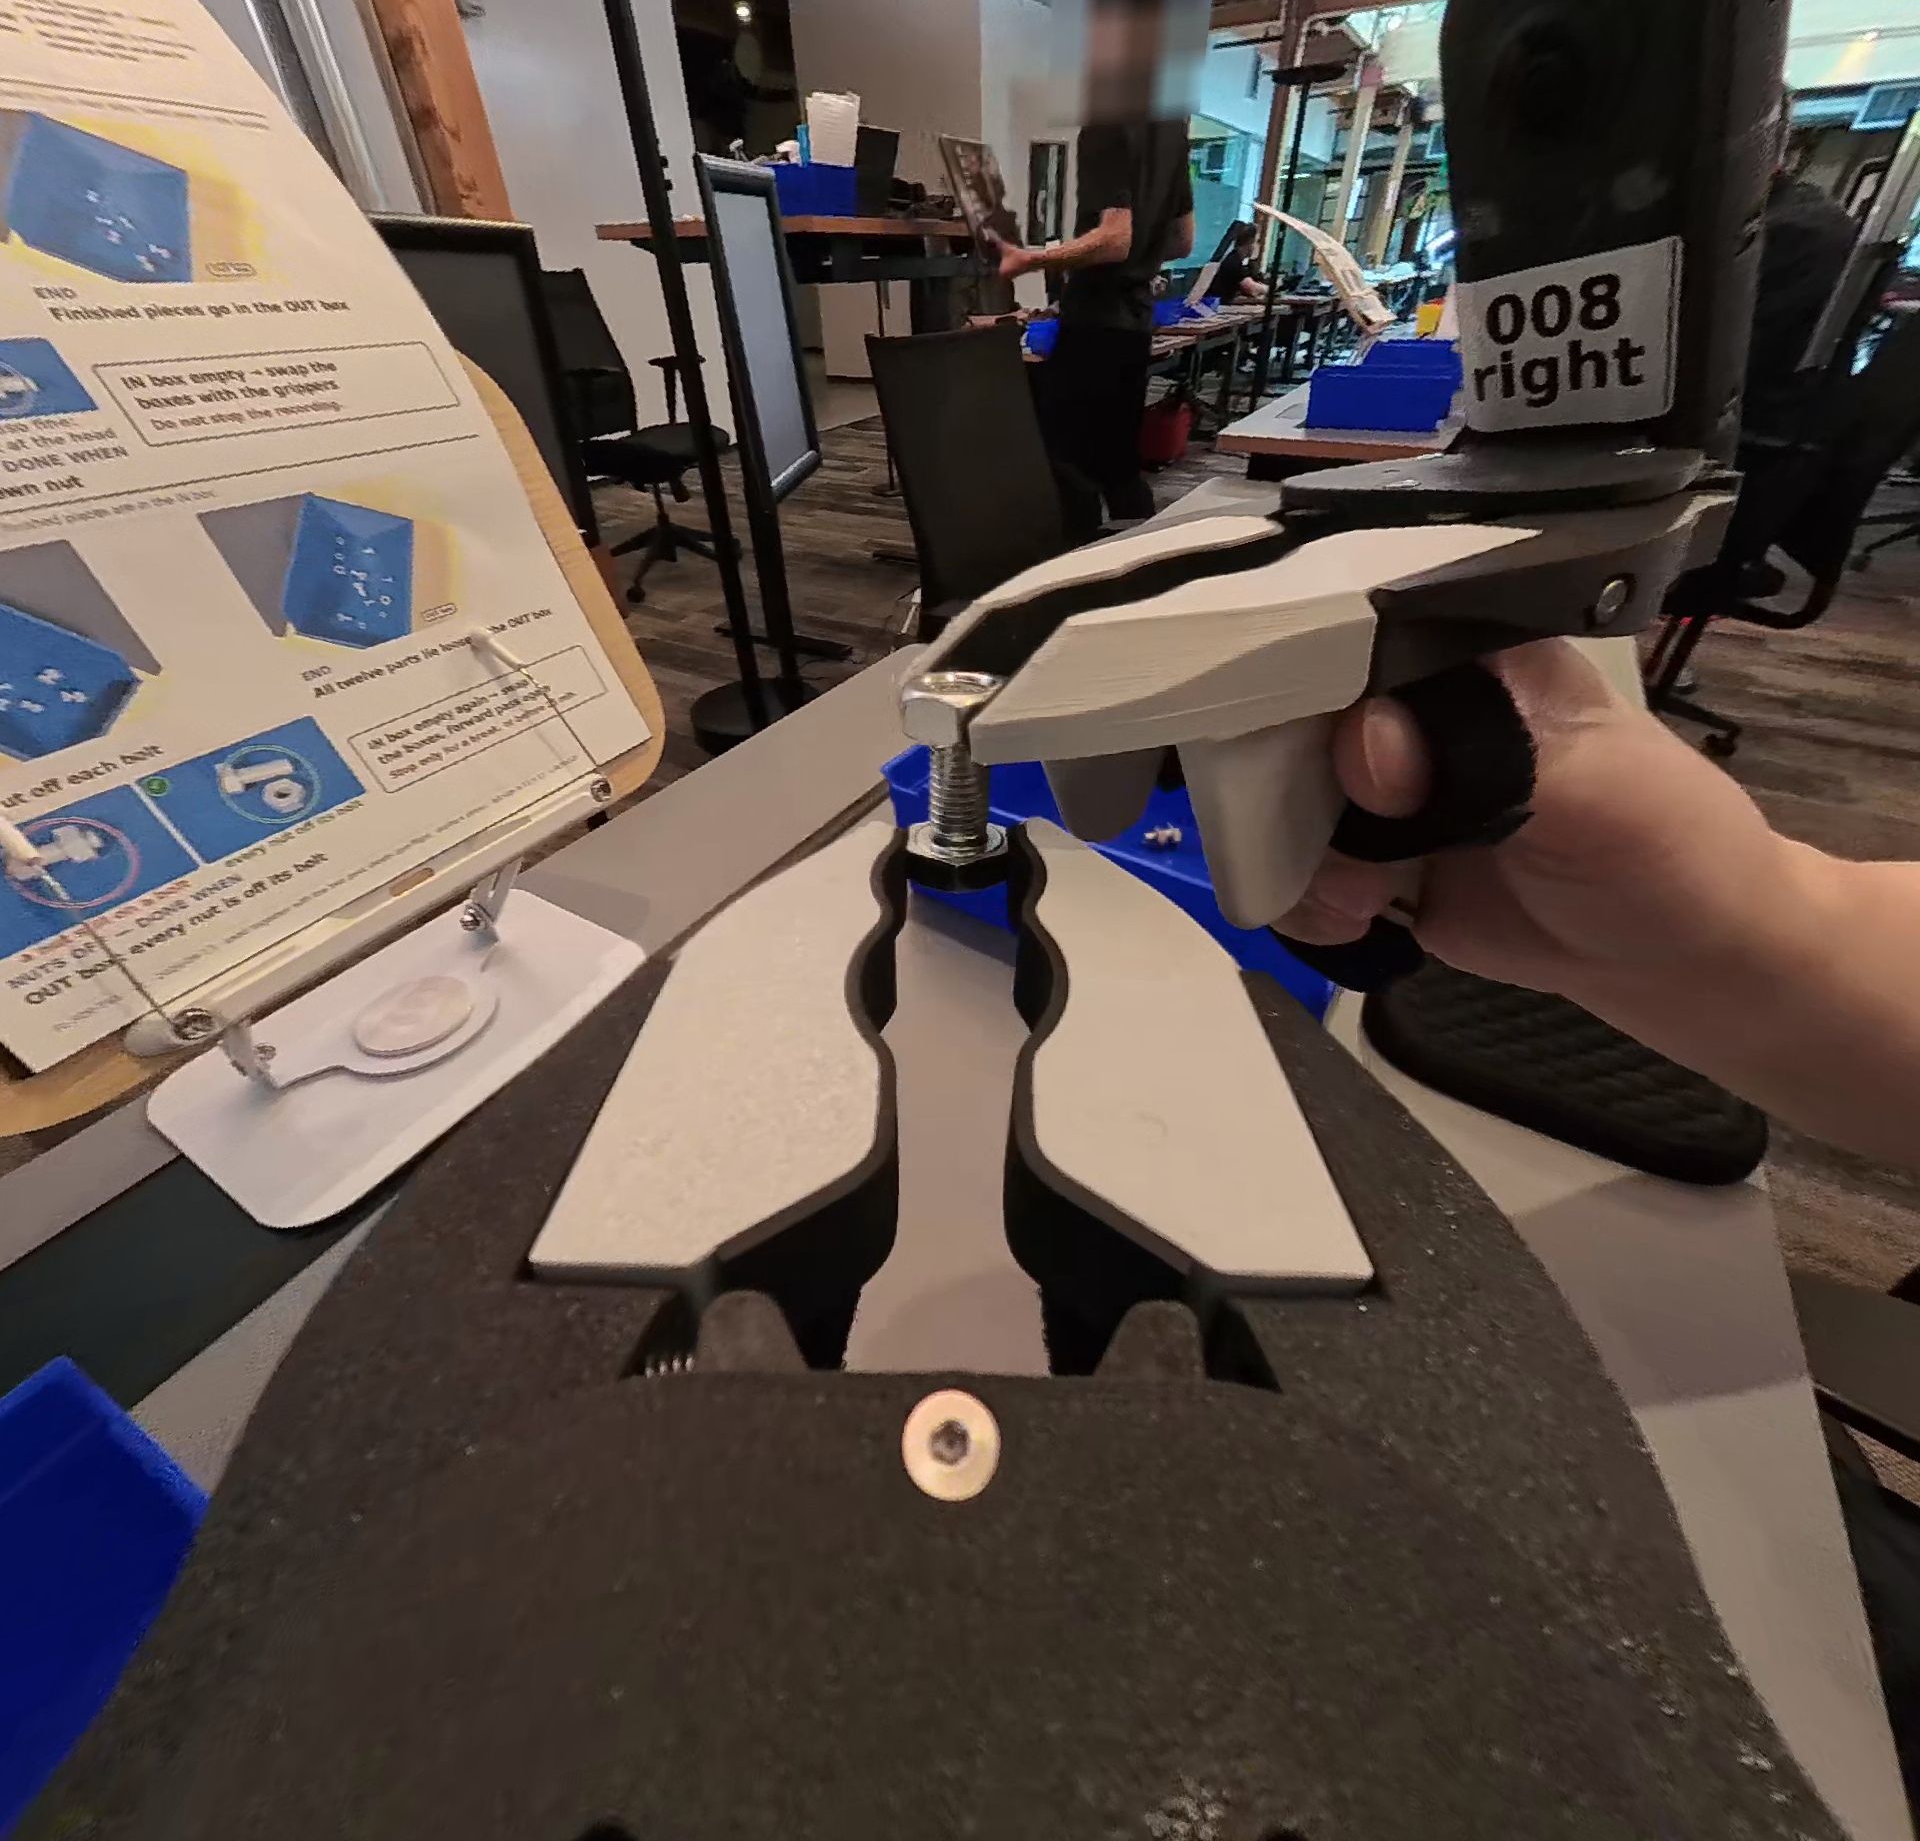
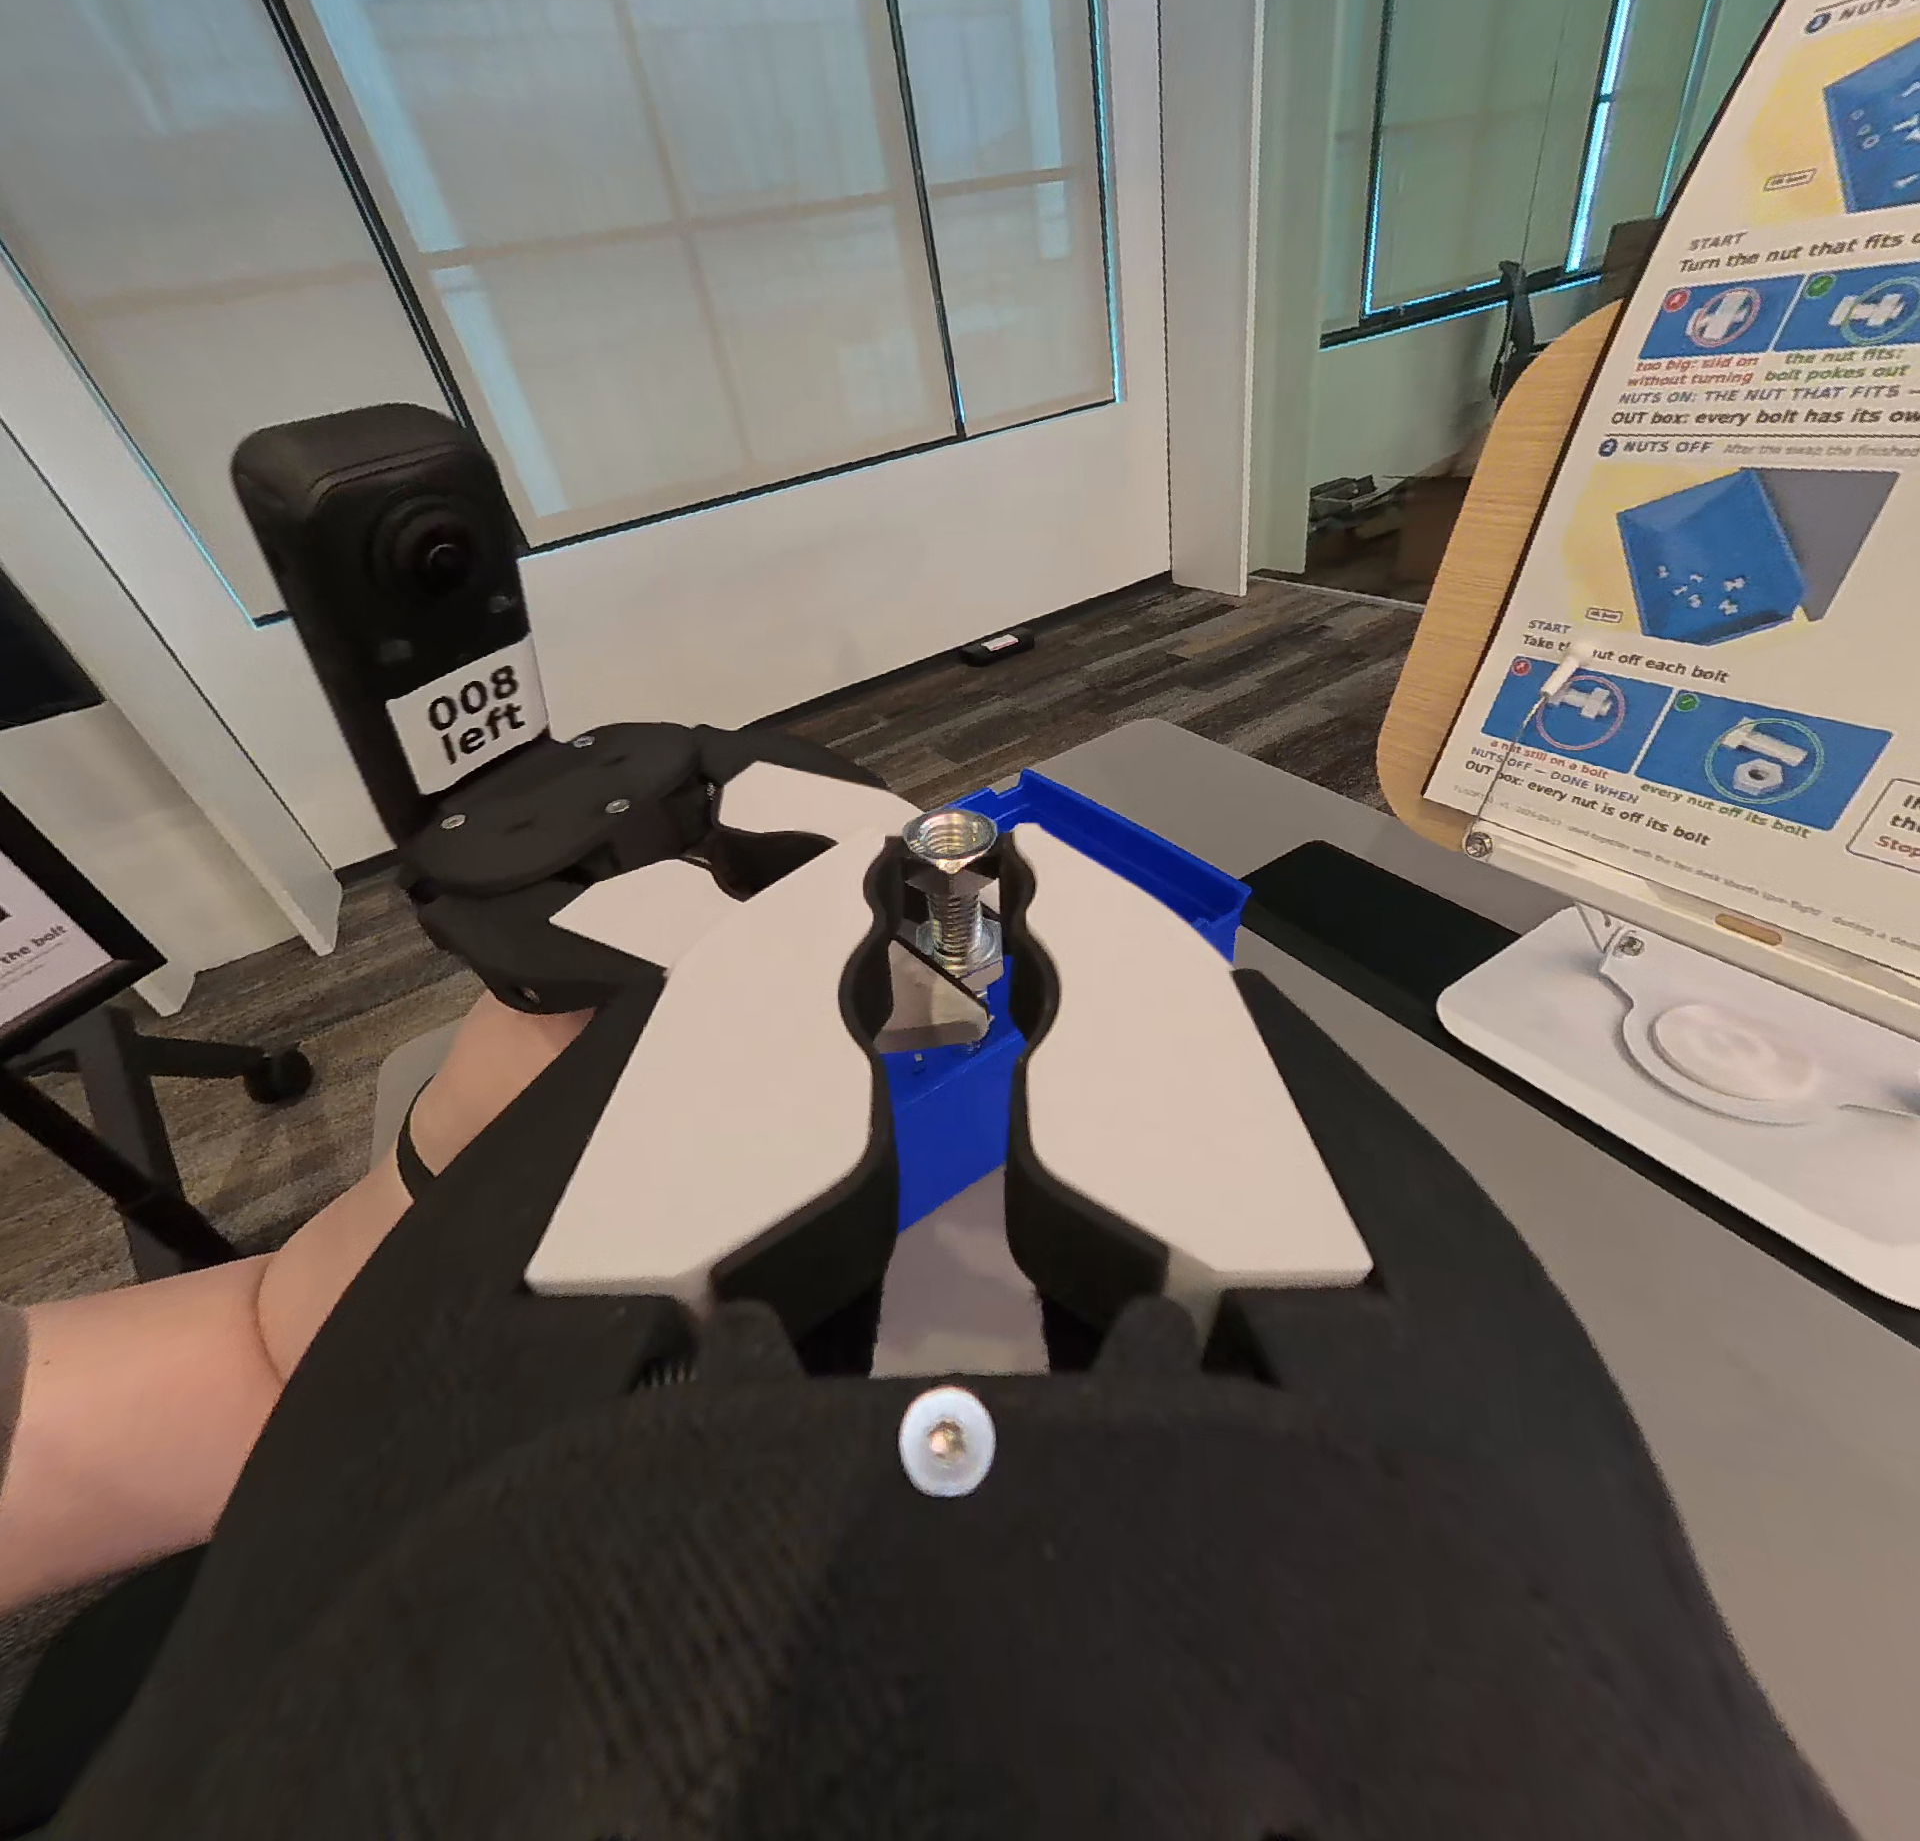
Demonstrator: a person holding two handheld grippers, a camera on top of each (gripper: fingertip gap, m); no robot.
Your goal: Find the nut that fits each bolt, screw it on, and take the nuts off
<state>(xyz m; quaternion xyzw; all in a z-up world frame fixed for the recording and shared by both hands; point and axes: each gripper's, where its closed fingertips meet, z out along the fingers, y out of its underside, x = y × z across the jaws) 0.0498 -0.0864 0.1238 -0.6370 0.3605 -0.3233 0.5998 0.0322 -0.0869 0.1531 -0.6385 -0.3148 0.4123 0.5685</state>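
left tool (image 1: 951, 861) is clamped on the nut (image 1: 953, 843) and right tool (image 2: 951, 861) on the bolt (image 1: 951, 752) head, held above the blue bin (image 1: 1091, 856); uneven twisting could cross-thread it or drop it.

A silver bolt (image 1: 954, 783) stands upright between the two pairs of tongs — its threaded shank bare along the middle. At the top sits a bright hex piece (image 1: 945, 702), pinched at the tips of the right tongs (image 1: 961, 695); in the right wrist view it shows an open threaded bore. At the bottom, a flatter hex piece (image 1: 954, 849) is clamped at the tips of the left tongs (image 1: 956, 861).
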